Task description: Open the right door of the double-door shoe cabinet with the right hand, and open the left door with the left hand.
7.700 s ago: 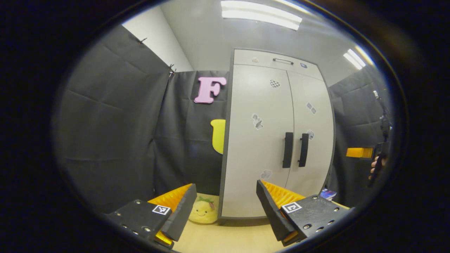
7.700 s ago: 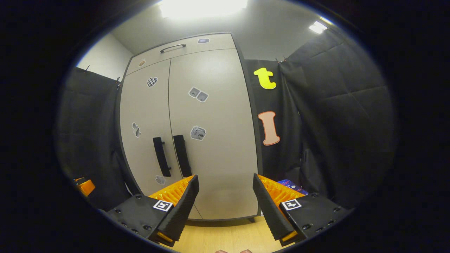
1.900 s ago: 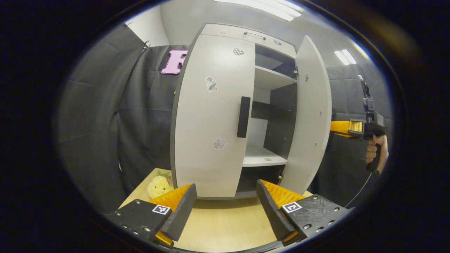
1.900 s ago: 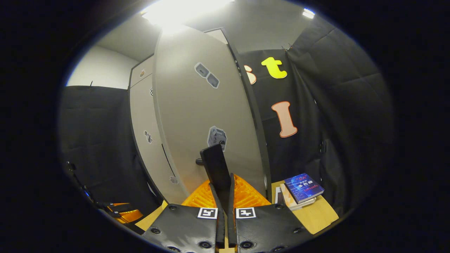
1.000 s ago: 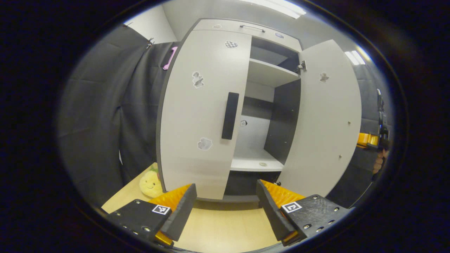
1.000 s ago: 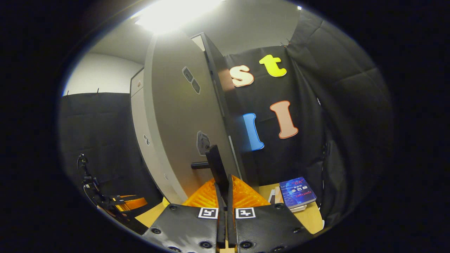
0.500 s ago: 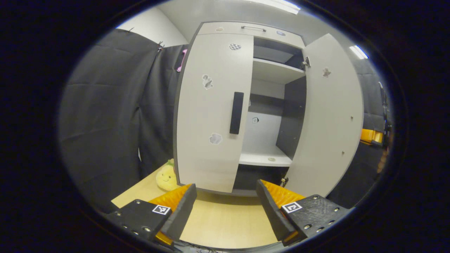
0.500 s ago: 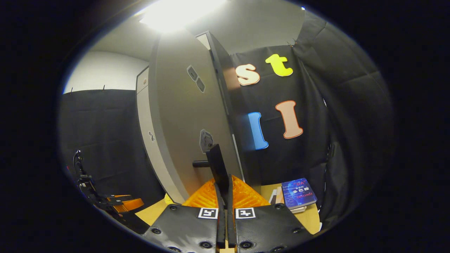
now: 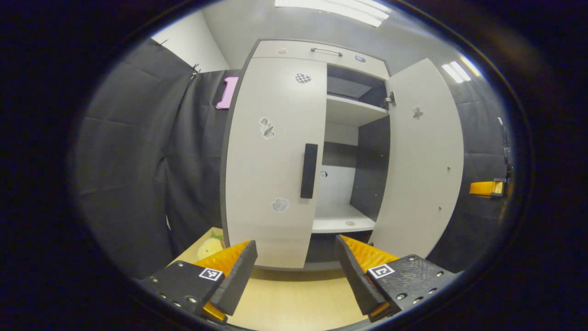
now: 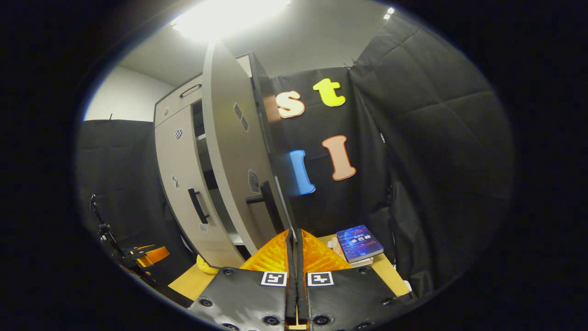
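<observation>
Shoe cabinet [image 9: 321,50] with its right door [image 9: 420,161] swung wide and its left door [image 9: 271,156] closed. My left gripper [image 9: 294,257] holds its 2 fingers spread apart, well short of the left door handle [image 9: 308,171]. My right gripper [image 10: 291,239] has its fingers pressed together, empty, just off the right door handle [image 10: 268,204]. A book [image 10: 359,242] lies on the table [image 10: 193,280].

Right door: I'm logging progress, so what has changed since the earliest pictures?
The right door swung from closed to wide open, pulled by the right tongs, which gripped its handle and now sit shut just off it. The left door stayed closed; the left tongs stayed open.
</observation>
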Demonstrator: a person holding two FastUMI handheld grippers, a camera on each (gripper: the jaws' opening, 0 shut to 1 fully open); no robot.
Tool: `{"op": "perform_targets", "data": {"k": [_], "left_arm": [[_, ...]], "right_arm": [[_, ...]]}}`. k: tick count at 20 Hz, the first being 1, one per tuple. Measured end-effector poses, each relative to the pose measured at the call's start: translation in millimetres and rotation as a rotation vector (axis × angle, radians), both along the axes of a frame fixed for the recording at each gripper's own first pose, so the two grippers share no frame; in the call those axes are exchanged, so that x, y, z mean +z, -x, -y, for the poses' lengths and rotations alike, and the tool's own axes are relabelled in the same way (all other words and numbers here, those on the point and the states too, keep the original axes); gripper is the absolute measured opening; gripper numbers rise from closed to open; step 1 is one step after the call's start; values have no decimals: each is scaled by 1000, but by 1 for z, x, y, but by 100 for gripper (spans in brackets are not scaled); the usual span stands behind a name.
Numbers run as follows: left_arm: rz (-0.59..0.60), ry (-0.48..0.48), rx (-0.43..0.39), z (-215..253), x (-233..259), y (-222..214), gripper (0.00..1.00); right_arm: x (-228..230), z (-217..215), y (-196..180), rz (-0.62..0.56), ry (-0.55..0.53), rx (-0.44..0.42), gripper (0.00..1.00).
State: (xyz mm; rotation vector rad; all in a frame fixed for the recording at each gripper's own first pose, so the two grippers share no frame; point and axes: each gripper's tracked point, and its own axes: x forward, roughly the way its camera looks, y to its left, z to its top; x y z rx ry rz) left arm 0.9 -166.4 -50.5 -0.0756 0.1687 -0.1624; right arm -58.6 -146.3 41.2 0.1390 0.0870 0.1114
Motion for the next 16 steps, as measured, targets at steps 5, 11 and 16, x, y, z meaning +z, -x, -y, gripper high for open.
{"op": "perform_targets", "data": {"k": [5,11,16], "left_arm": [[67,32,-22,12,38,-48,100],[93,-7,6,32,67,-127,100],[58,36,72,42,50,-181,99]], "right_arm": [[6,69,4,12,61,-185,48],[-1,103,-55,11,37,-240,98],[-13,129,-98,6,70,-253,98]]}}
